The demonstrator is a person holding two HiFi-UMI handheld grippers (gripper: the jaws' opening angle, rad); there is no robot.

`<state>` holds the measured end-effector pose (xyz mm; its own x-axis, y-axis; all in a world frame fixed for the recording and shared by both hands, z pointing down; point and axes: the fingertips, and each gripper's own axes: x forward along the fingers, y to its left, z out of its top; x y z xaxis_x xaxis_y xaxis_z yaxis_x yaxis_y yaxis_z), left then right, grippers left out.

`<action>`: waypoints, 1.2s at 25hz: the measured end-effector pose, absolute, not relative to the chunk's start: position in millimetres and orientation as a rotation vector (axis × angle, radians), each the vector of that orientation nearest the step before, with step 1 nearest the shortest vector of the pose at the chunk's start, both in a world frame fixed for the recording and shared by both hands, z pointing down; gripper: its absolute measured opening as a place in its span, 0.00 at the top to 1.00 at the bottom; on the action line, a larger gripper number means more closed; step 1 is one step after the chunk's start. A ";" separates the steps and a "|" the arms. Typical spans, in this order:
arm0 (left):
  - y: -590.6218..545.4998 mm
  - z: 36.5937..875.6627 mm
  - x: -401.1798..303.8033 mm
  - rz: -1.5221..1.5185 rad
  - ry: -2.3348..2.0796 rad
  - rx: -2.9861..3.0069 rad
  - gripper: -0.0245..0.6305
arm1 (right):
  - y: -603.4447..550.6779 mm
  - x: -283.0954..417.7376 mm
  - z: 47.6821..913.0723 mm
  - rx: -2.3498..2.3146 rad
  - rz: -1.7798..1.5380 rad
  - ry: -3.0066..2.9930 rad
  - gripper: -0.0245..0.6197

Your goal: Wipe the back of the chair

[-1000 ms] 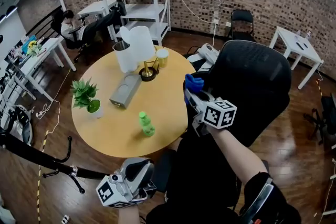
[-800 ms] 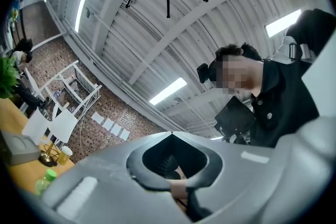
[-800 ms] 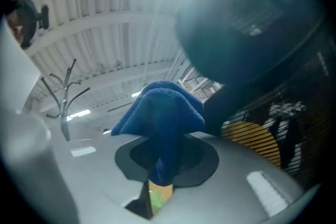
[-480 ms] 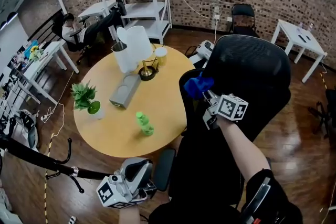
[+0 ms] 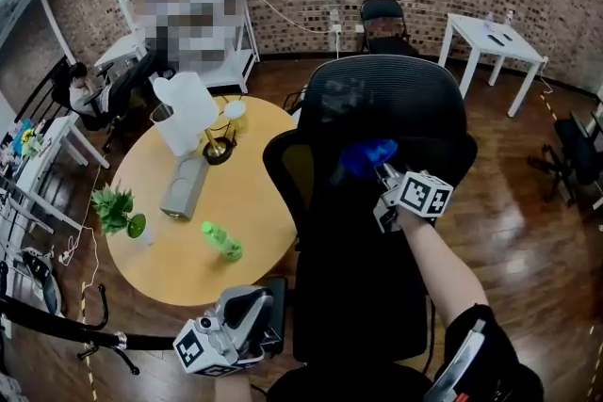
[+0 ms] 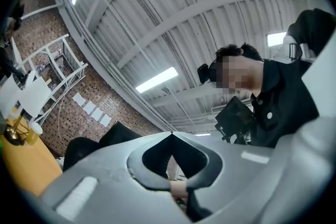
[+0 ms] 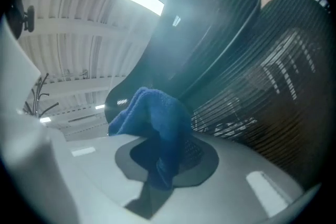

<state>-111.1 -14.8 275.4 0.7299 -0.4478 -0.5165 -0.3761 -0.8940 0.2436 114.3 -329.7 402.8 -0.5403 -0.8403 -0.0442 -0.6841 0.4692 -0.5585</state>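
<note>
Looking down in the head view: right tongs (image 5: 384,172) pinch a bunched blue terry cloth (image 5: 366,155) against the black mesh chair back (image 5: 377,104). The cloth sits at the dip just under the headrest part, approx. mid-width. Left tongs (image 5: 252,311) hang low at bottom left, well apart from the chair back. Round yellow wooden desk (image 5: 179,249) stands left of the chair w/ a green plastic bottle (image 5: 220,242), small potted green plant (image 5: 115,207), tall white jug (image 5: 184,113) & grey oblong box (image 5: 184,186) on it.

Left gripper view: tongs pressed together at the tips, nothing btwn them. They're aimed up at a white ribbed ceiling (image 6: 157,23) w/ strip lights, and a person in a black top shows at right.

Right gripper view: tongs clamped on the cloth, which sticks up past the tips. Chair-back mesh fills the right side, v. close to the cloth.
</note>
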 end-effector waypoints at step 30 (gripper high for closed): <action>-32.8 295.4 -30.1 -0.794 -0.303 2.791 0.97 | -244.1 377.8 485.4 -2.181 -0.662 1.820 0.88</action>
